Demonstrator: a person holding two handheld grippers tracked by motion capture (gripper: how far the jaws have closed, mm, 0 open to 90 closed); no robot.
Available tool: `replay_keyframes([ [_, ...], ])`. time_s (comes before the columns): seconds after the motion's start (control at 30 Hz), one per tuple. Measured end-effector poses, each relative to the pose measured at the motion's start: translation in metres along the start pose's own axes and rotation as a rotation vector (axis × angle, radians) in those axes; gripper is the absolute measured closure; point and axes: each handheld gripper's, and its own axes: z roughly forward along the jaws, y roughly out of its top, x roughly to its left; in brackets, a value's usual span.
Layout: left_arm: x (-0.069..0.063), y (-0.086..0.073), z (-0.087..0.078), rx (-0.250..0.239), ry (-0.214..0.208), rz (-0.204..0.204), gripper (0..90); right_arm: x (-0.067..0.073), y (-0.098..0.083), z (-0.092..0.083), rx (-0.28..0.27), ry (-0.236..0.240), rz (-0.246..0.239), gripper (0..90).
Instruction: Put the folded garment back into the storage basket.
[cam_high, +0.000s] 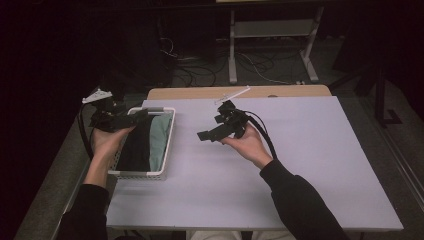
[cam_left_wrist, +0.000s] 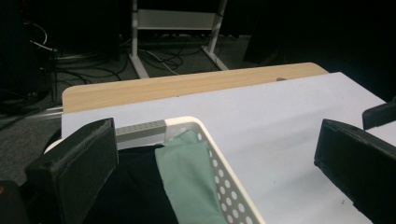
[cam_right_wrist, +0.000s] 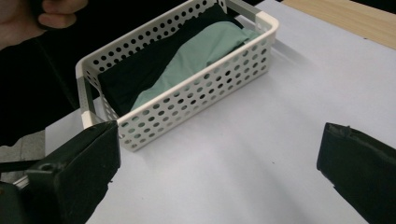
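Note:
A white perforated basket (cam_high: 169, 142) stands on the left of the table and holds a folded black cloth (cam_high: 136, 147) beside a folded green cloth (cam_high: 160, 137). My left gripper (cam_high: 131, 119) hovers over the basket's far left corner. In the left gripper view, the left gripper (cam_left_wrist: 217, 149) is open with nothing between its jaws, above the basket (cam_left_wrist: 224, 172), the green cloth (cam_left_wrist: 187, 177) and the black cloth (cam_left_wrist: 135, 186). My right gripper (cam_high: 205, 135) is held above mid-table, pointing at the basket. In its own view the right gripper (cam_right_wrist: 222, 163) is open and empty, with the basket (cam_right_wrist: 196, 98) ahead.
A pale lavender sheet (cam_high: 300, 165) covers the table, and a strip of wooden tabletop (cam_high: 200, 92) shows at the back. Beyond it are a metal stand (cam_high: 232, 50) and cables on a dark floor. The person's left hand (cam_right_wrist: 46, 14) is near the basket's far side.

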Motion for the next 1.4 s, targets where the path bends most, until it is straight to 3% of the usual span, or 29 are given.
replay_keyframes([
  [0.7,-0.010,-0.032,-0.009,-0.032,-0.020,0.001,0.0,-0.022,-0.019,-0.032,-0.013,-0.034,0.020,0.0],
  [1.4,-0.014,-0.072,-0.027,-0.078,-0.018,-0.010,0.0,-0.038,-0.046,-0.050,-0.008,-0.060,0.032,0.0],
])
